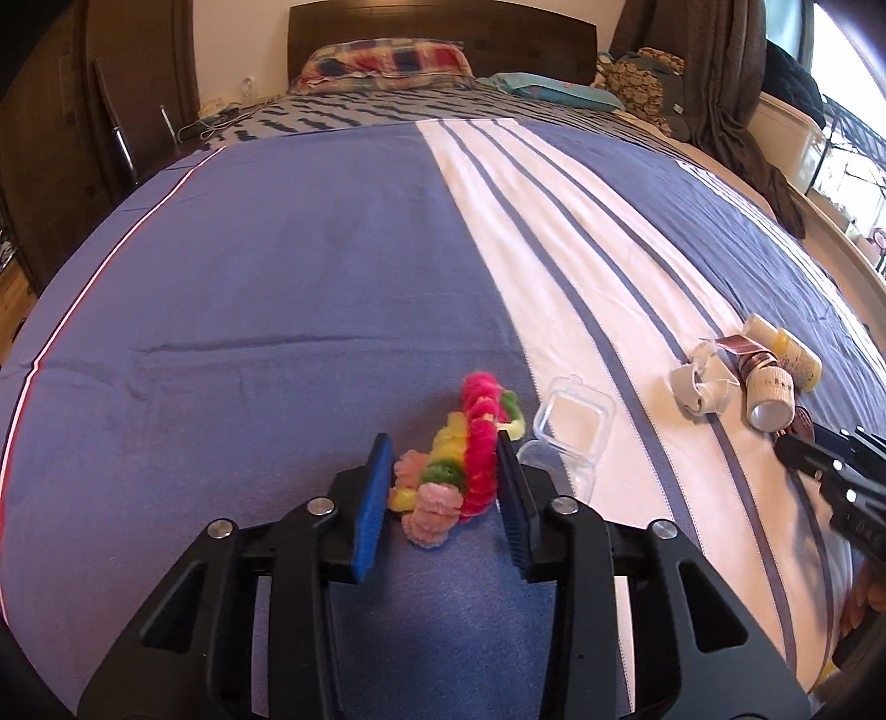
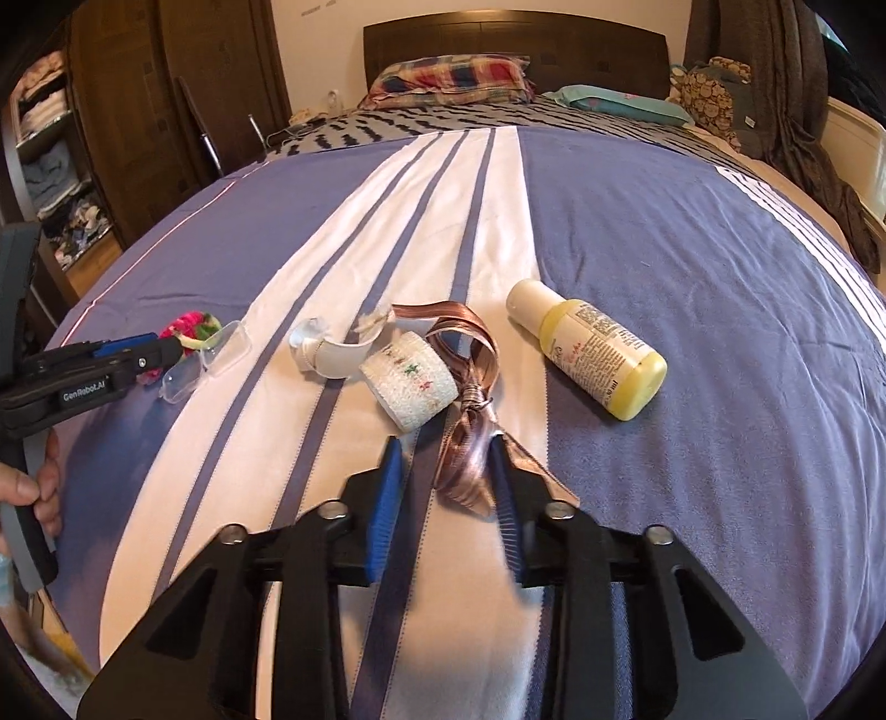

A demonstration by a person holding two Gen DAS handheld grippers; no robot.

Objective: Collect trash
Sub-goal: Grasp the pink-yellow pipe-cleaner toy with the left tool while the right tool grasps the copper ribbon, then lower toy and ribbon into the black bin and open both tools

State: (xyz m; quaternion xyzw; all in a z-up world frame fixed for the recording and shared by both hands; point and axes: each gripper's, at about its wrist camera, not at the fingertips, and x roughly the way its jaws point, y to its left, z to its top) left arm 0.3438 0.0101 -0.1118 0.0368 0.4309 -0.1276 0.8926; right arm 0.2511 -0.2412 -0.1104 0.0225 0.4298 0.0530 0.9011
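Observation:
A fuzzy chenille strand (image 1: 459, 459) in pink, yellow and green lies on the blue bedspread. My left gripper (image 1: 443, 476) is open with its jaws either side of the strand. A clear plastic box (image 1: 570, 426) lies open just right of it. In the right wrist view a brown ribbon bow (image 2: 465, 399) lies on the white stripe, its tail between the jaws of my open right gripper (image 2: 446, 482). A white bandage roll (image 2: 412, 382), a torn white wrapper (image 2: 332, 354) and a yellow lotion bottle (image 2: 592, 349) lie beyond it.
The bed (image 1: 277, 249) stretches ahead to a plaid pillow (image 1: 387, 63) and dark headboard (image 2: 515, 44). A wardrobe (image 2: 55, 155) with shelves stands at the left. Curtains (image 1: 720, 66) and a window sill are at the right.

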